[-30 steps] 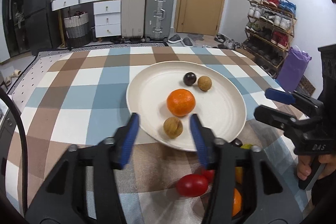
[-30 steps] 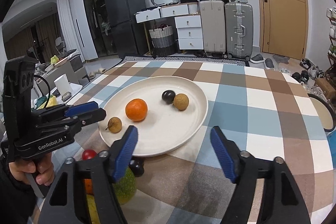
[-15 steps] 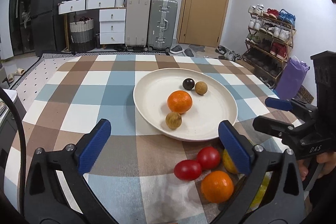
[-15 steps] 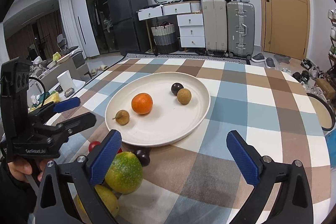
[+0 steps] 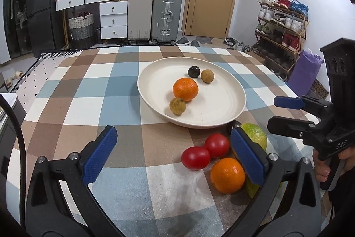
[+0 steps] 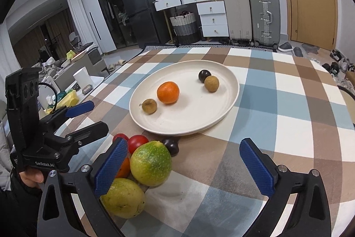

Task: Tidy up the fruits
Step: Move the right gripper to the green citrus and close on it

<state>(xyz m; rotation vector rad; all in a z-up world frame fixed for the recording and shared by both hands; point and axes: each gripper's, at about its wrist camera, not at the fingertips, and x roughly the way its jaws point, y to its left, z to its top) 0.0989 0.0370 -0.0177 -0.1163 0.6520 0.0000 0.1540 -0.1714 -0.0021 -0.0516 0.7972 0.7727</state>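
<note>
The left gripper (image 5: 174,154) stood with its jaws spread wide and nothing between the pads; only bare checked tablecloth (image 5: 124,148) lay in the gap. Just beside its right-hand pad sat a loose cluster of fruit: two red tomatoes (image 5: 207,151) touching each other, one orange (image 5: 227,174) in front of them, and a green-yellow fruit (image 5: 255,137) partly hidden behind the pad.

The right gripper (image 6: 184,166) was likewise fully spread and held nothing. The same cluster lay at its left-hand pad rather than between the jaws: a mottled green fruit (image 6: 150,163) just inside that pad, a second yellow-green fruit (image 6: 123,198) below it, the two tomatoes and a sliver of orange behind, and one small dark fruit (image 6: 170,144) against the plate's near edge. That made two large green-yellow fruits on the cloth in this view.

Farther out, one cream plate (image 5: 221,108) sat near the table's middle, well apart from both sets of jaws. It carried four pieces: one orange (image 5: 185,89), two small tan-brown round fruits, one (image 5: 177,106) touching the orange's near side and one (image 5: 207,76) at the far side, and one dark round fruit (image 5: 194,71) touching that far one.

A hand (image 6: 31,178) gripped the left gripper's handle, seen from the right wrist view.
</note>
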